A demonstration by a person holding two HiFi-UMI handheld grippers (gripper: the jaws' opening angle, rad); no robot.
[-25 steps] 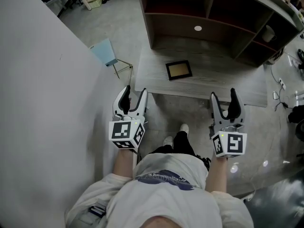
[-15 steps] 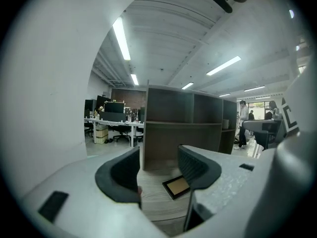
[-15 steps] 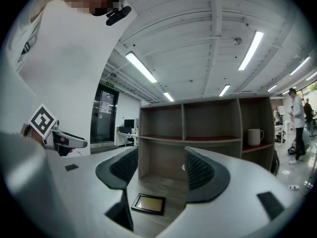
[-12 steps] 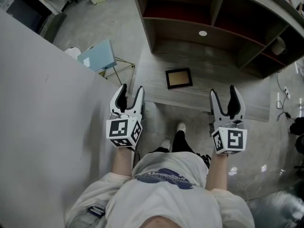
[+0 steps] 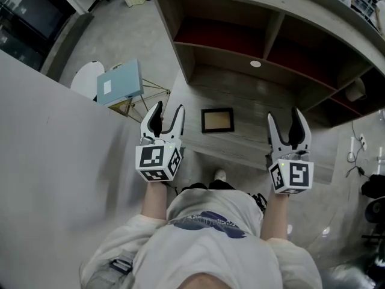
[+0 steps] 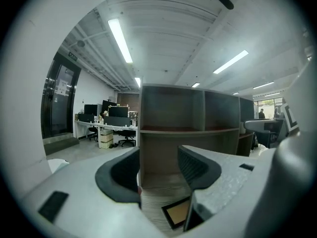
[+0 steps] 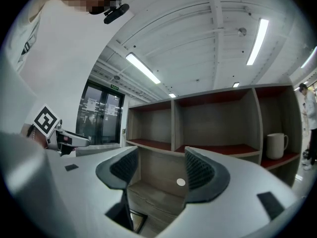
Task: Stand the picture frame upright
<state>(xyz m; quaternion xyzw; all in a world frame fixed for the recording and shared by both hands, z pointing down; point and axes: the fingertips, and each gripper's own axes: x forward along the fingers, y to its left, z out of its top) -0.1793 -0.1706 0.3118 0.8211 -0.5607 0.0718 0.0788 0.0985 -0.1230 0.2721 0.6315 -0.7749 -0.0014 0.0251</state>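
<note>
A small dark picture frame (image 5: 217, 120) with a tan centre lies flat on the grey wooden desk (image 5: 252, 146), between my two grippers and a little beyond them. The left gripper (image 5: 163, 111) is open with nothing between its fingers, hovering at the desk's near left edge. My right gripper (image 5: 289, 119) is open too, above the desk's near right part. In the left gripper view the picture frame (image 6: 177, 213) shows low down between the jaws. The right gripper view catches only a corner of the picture frame (image 7: 136, 220) at the bottom.
A shelf unit with red-lined compartments (image 5: 240, 35) stands at the back of the desk, and a white mug (image 7: 275, 146) sits in its right compartment. A light blue board on a wire stand (image 5: 119, 84) is to the left. A grey wall (image 5: 48, 179) runs along my left.
The view has moved forward toward the desk; the picture frame now lies closer to both grippers. Both grippers stay open and level.
</note>
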